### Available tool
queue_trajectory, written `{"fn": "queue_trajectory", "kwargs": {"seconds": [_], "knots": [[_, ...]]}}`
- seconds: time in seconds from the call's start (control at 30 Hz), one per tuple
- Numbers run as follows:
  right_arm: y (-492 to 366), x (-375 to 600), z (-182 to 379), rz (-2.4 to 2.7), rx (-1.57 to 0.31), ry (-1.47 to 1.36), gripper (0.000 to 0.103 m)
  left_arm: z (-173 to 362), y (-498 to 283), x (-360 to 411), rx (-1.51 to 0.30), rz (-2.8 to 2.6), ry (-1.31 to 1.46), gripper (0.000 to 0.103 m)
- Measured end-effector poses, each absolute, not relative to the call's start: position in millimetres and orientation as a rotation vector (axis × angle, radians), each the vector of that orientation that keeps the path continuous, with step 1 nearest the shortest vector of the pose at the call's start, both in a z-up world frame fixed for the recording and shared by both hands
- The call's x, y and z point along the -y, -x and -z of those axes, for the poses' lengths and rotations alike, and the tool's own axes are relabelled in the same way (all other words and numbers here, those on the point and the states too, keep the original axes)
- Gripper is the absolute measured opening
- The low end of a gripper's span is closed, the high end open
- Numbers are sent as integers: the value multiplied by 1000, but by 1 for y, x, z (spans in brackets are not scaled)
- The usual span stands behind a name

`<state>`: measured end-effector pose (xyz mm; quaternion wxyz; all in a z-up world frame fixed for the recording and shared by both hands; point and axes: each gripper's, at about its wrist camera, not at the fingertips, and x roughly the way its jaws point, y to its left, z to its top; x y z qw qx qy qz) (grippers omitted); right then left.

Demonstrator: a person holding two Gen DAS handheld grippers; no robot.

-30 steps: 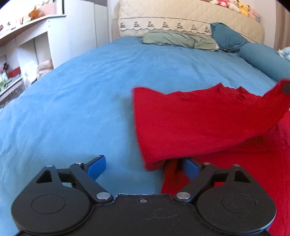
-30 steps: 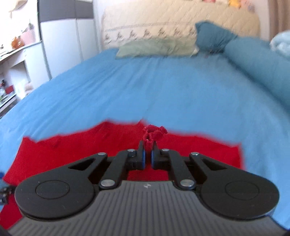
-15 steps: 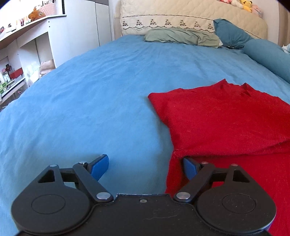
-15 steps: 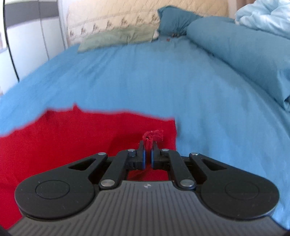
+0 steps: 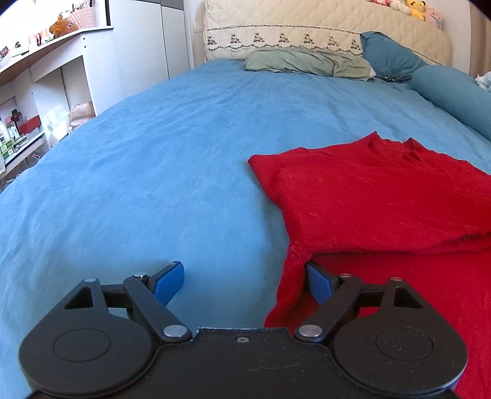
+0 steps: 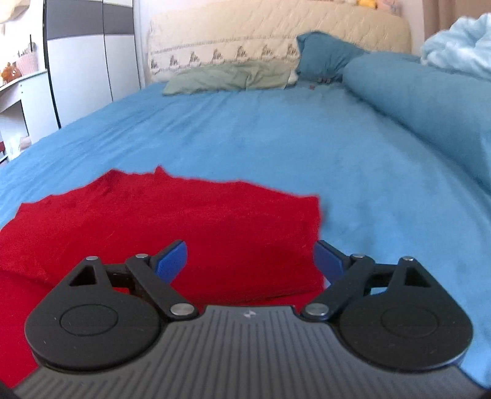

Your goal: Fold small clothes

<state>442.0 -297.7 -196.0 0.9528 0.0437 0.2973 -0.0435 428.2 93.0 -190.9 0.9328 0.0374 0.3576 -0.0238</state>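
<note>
Where it earlier pinched red cloth (image 6: 190, 227), the right hand-held gripper (image 6: 251, 261) has just opened wide.

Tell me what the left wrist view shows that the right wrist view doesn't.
Only the left wrist view: the left gripper, open, and plush toys on the headboard. Only the right wrist view: the right gripper, its jaws just opened, pressing nothing, and a pale blue blanket. Both: the folded red garment on the blue bedspread and the green pillow.
</note>
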Motion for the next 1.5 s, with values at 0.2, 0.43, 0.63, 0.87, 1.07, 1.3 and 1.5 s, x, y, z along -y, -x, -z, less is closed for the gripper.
{"fn": "queue_trajectory", "kwargs": {"seconds": [0.2,0.43,0.63,0.87,1.07,1.3,1.5], "knots": [[-439,305,206,117,-676,-160,103,179,-423,-91,-732,53,-82,88],[-367,315,116,51,-547,-108,103,102,-364,-87,-634,126,-79,97],[-271,315,44,-19,-585,-35,103,47,-282,-96,-628,196,-10,103],[-172,313,46,-32,-700,-93,103,52,-213,-110,-740,256,87,103],[-124,301,95,-6,-832,-84,103,101,-177,-123,-853,196,149,92],[-86,302,149,53,-913,-181,95,147,-157,-124,-949,171,192,66],[-74,301,174,91,-943,-235,82,157,-147,-117,-946,170,133,60]]}}
